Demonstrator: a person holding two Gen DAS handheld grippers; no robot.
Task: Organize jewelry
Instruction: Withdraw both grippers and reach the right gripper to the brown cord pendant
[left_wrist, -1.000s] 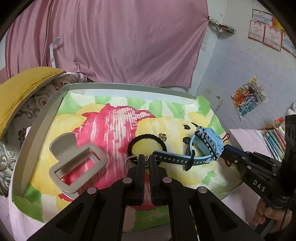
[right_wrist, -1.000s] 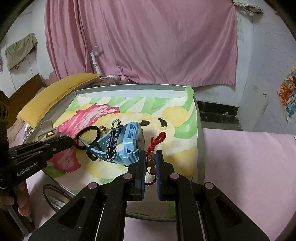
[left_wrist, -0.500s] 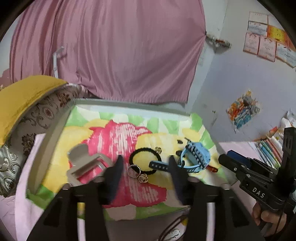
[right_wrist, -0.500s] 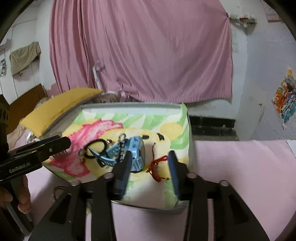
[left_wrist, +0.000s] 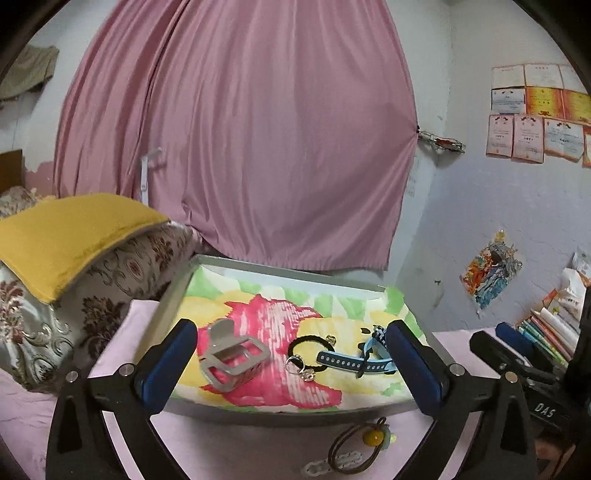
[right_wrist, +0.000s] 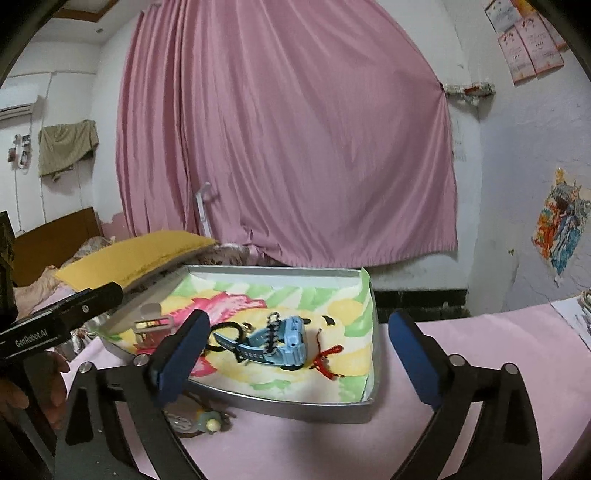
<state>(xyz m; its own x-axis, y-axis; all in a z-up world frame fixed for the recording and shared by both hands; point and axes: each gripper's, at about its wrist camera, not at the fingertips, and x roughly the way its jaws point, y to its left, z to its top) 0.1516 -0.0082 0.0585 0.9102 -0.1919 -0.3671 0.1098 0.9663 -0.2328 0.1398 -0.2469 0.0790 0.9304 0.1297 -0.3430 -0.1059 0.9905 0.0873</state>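
Observation:
A metal tray (left_wrist: 280, 415) (right_wrist: 295, 404) with a bright flower-print liner sits on the pink sheet. In it lie a grey hair claw (left_wrist: 232, 356), a black hair tie (left_wrist: 310, 345), two small rings (left_wrist: 300, 367), a blue watch (left_wrist: 360, 360) (right_wrist: 280, 341) and a red cord bracelet (right_wrist: 327, 360). My left gripper (left_wrist: 291, 369) is open and empty, raised in front of the tray. My right gripper (right_wrist: 299, 354) is open and empty, raised at the tray's near right side.
On the sheet in front of the tray lie a brown hair tie with a yellow bead (left_wrist: 364, 443) and a white chain (left_wrist: 332, 463). A yellow pillow (left_wrist: 62, 236) lies left. A pink curtain (left_wrist: 236, 147) hangs behind. Books (left_wrist: 550, 332) stand right.
Both grippers were shut low over the tray; they have opened and pulled back and up. The rings and the red bracelet now lie free in the tray.

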